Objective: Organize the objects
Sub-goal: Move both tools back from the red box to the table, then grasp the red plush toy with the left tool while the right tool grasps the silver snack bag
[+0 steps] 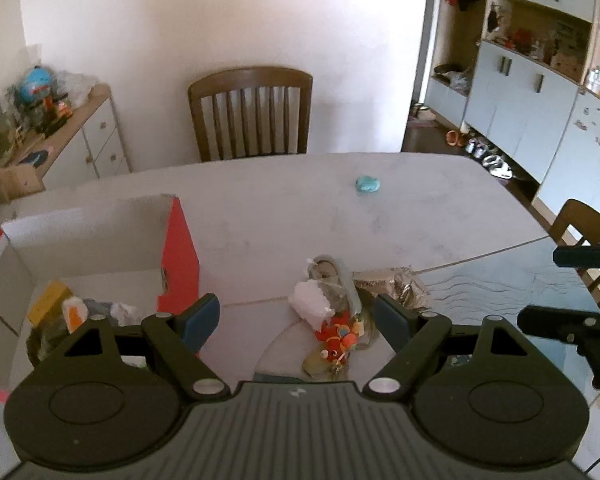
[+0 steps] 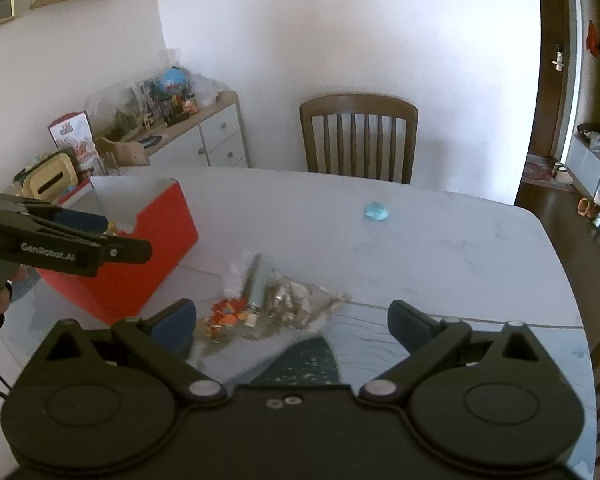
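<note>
While both tools hovered above the counter, the scene read near to far:

Left tool (image 1: 296, 316): jaws spread wide, empty, blue pads either side of the pile; its side profile also showed in the right wrist view (image 2: 100, 248).
Right tool (image 2: 292, 320): jaws spread wide, empty, low over the counter near the pile; seen at the right edge of the left wrist view (image 1: 560, 292).
Pile of objects (image 1: 332, 312): lay on the counter just ahead of both tools; clear crinkly bag (image 2: 292, 300), white lump (image 1: 310, 302), orange-red toy (image 1: 336, 338), grey-blue stick-like piece (image 2: 256, 284), all touching.
Red box (image 2: 140, 256): open top, white inside, stood on the counter left of the pile; yellow item (image 1: 48, 300) and other bits inside, too blurred to name.
Counter (image 1: 280, 216): pale marbled top.
Blue object (image 1: 367, 185): small, alone on the counter, well apart from the pile, toward the far edge.
Chair (image 1: 252, 112): wooden, slatted back, behind the far edge.
Sideboard (image 2: 216, 128): against the wall, cluttered top.
</note>
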`<state>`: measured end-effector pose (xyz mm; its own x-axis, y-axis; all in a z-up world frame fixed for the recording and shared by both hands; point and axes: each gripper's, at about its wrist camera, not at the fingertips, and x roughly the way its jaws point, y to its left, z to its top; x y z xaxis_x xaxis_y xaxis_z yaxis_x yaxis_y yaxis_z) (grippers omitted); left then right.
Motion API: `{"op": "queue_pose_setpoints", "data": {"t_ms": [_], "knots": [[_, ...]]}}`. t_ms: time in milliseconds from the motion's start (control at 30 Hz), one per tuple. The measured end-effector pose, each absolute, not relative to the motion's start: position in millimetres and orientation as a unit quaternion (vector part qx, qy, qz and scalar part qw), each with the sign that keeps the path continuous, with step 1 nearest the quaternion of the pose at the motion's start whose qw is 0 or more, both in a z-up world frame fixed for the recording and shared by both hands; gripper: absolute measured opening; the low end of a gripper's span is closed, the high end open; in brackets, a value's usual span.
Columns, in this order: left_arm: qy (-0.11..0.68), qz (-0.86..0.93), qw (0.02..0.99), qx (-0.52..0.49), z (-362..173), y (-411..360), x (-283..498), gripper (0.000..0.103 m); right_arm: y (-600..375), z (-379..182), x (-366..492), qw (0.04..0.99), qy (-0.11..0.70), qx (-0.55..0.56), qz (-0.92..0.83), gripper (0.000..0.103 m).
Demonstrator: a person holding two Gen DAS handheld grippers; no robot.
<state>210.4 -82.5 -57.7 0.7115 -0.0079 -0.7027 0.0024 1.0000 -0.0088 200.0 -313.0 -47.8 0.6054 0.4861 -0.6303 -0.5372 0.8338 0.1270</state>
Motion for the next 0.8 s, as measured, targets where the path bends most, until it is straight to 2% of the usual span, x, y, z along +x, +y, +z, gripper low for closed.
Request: {"op": "queue_pose_setpoints", "data": {"t_ms": [533,800], "knots": [[0.411,0.006,0.912,-0.006,-138.9,-106.2,237.3,0.084,-310.6,-98.6,267.9,0.869,0.383,-0.036,0.31,0.101],[0.427,0.01,0.904,-0.017,-165.4,-100.1,252.7,0.084,-293.6,-122.8,292.1,0.853,0.403,-0.041,0.328,0.094]]}}
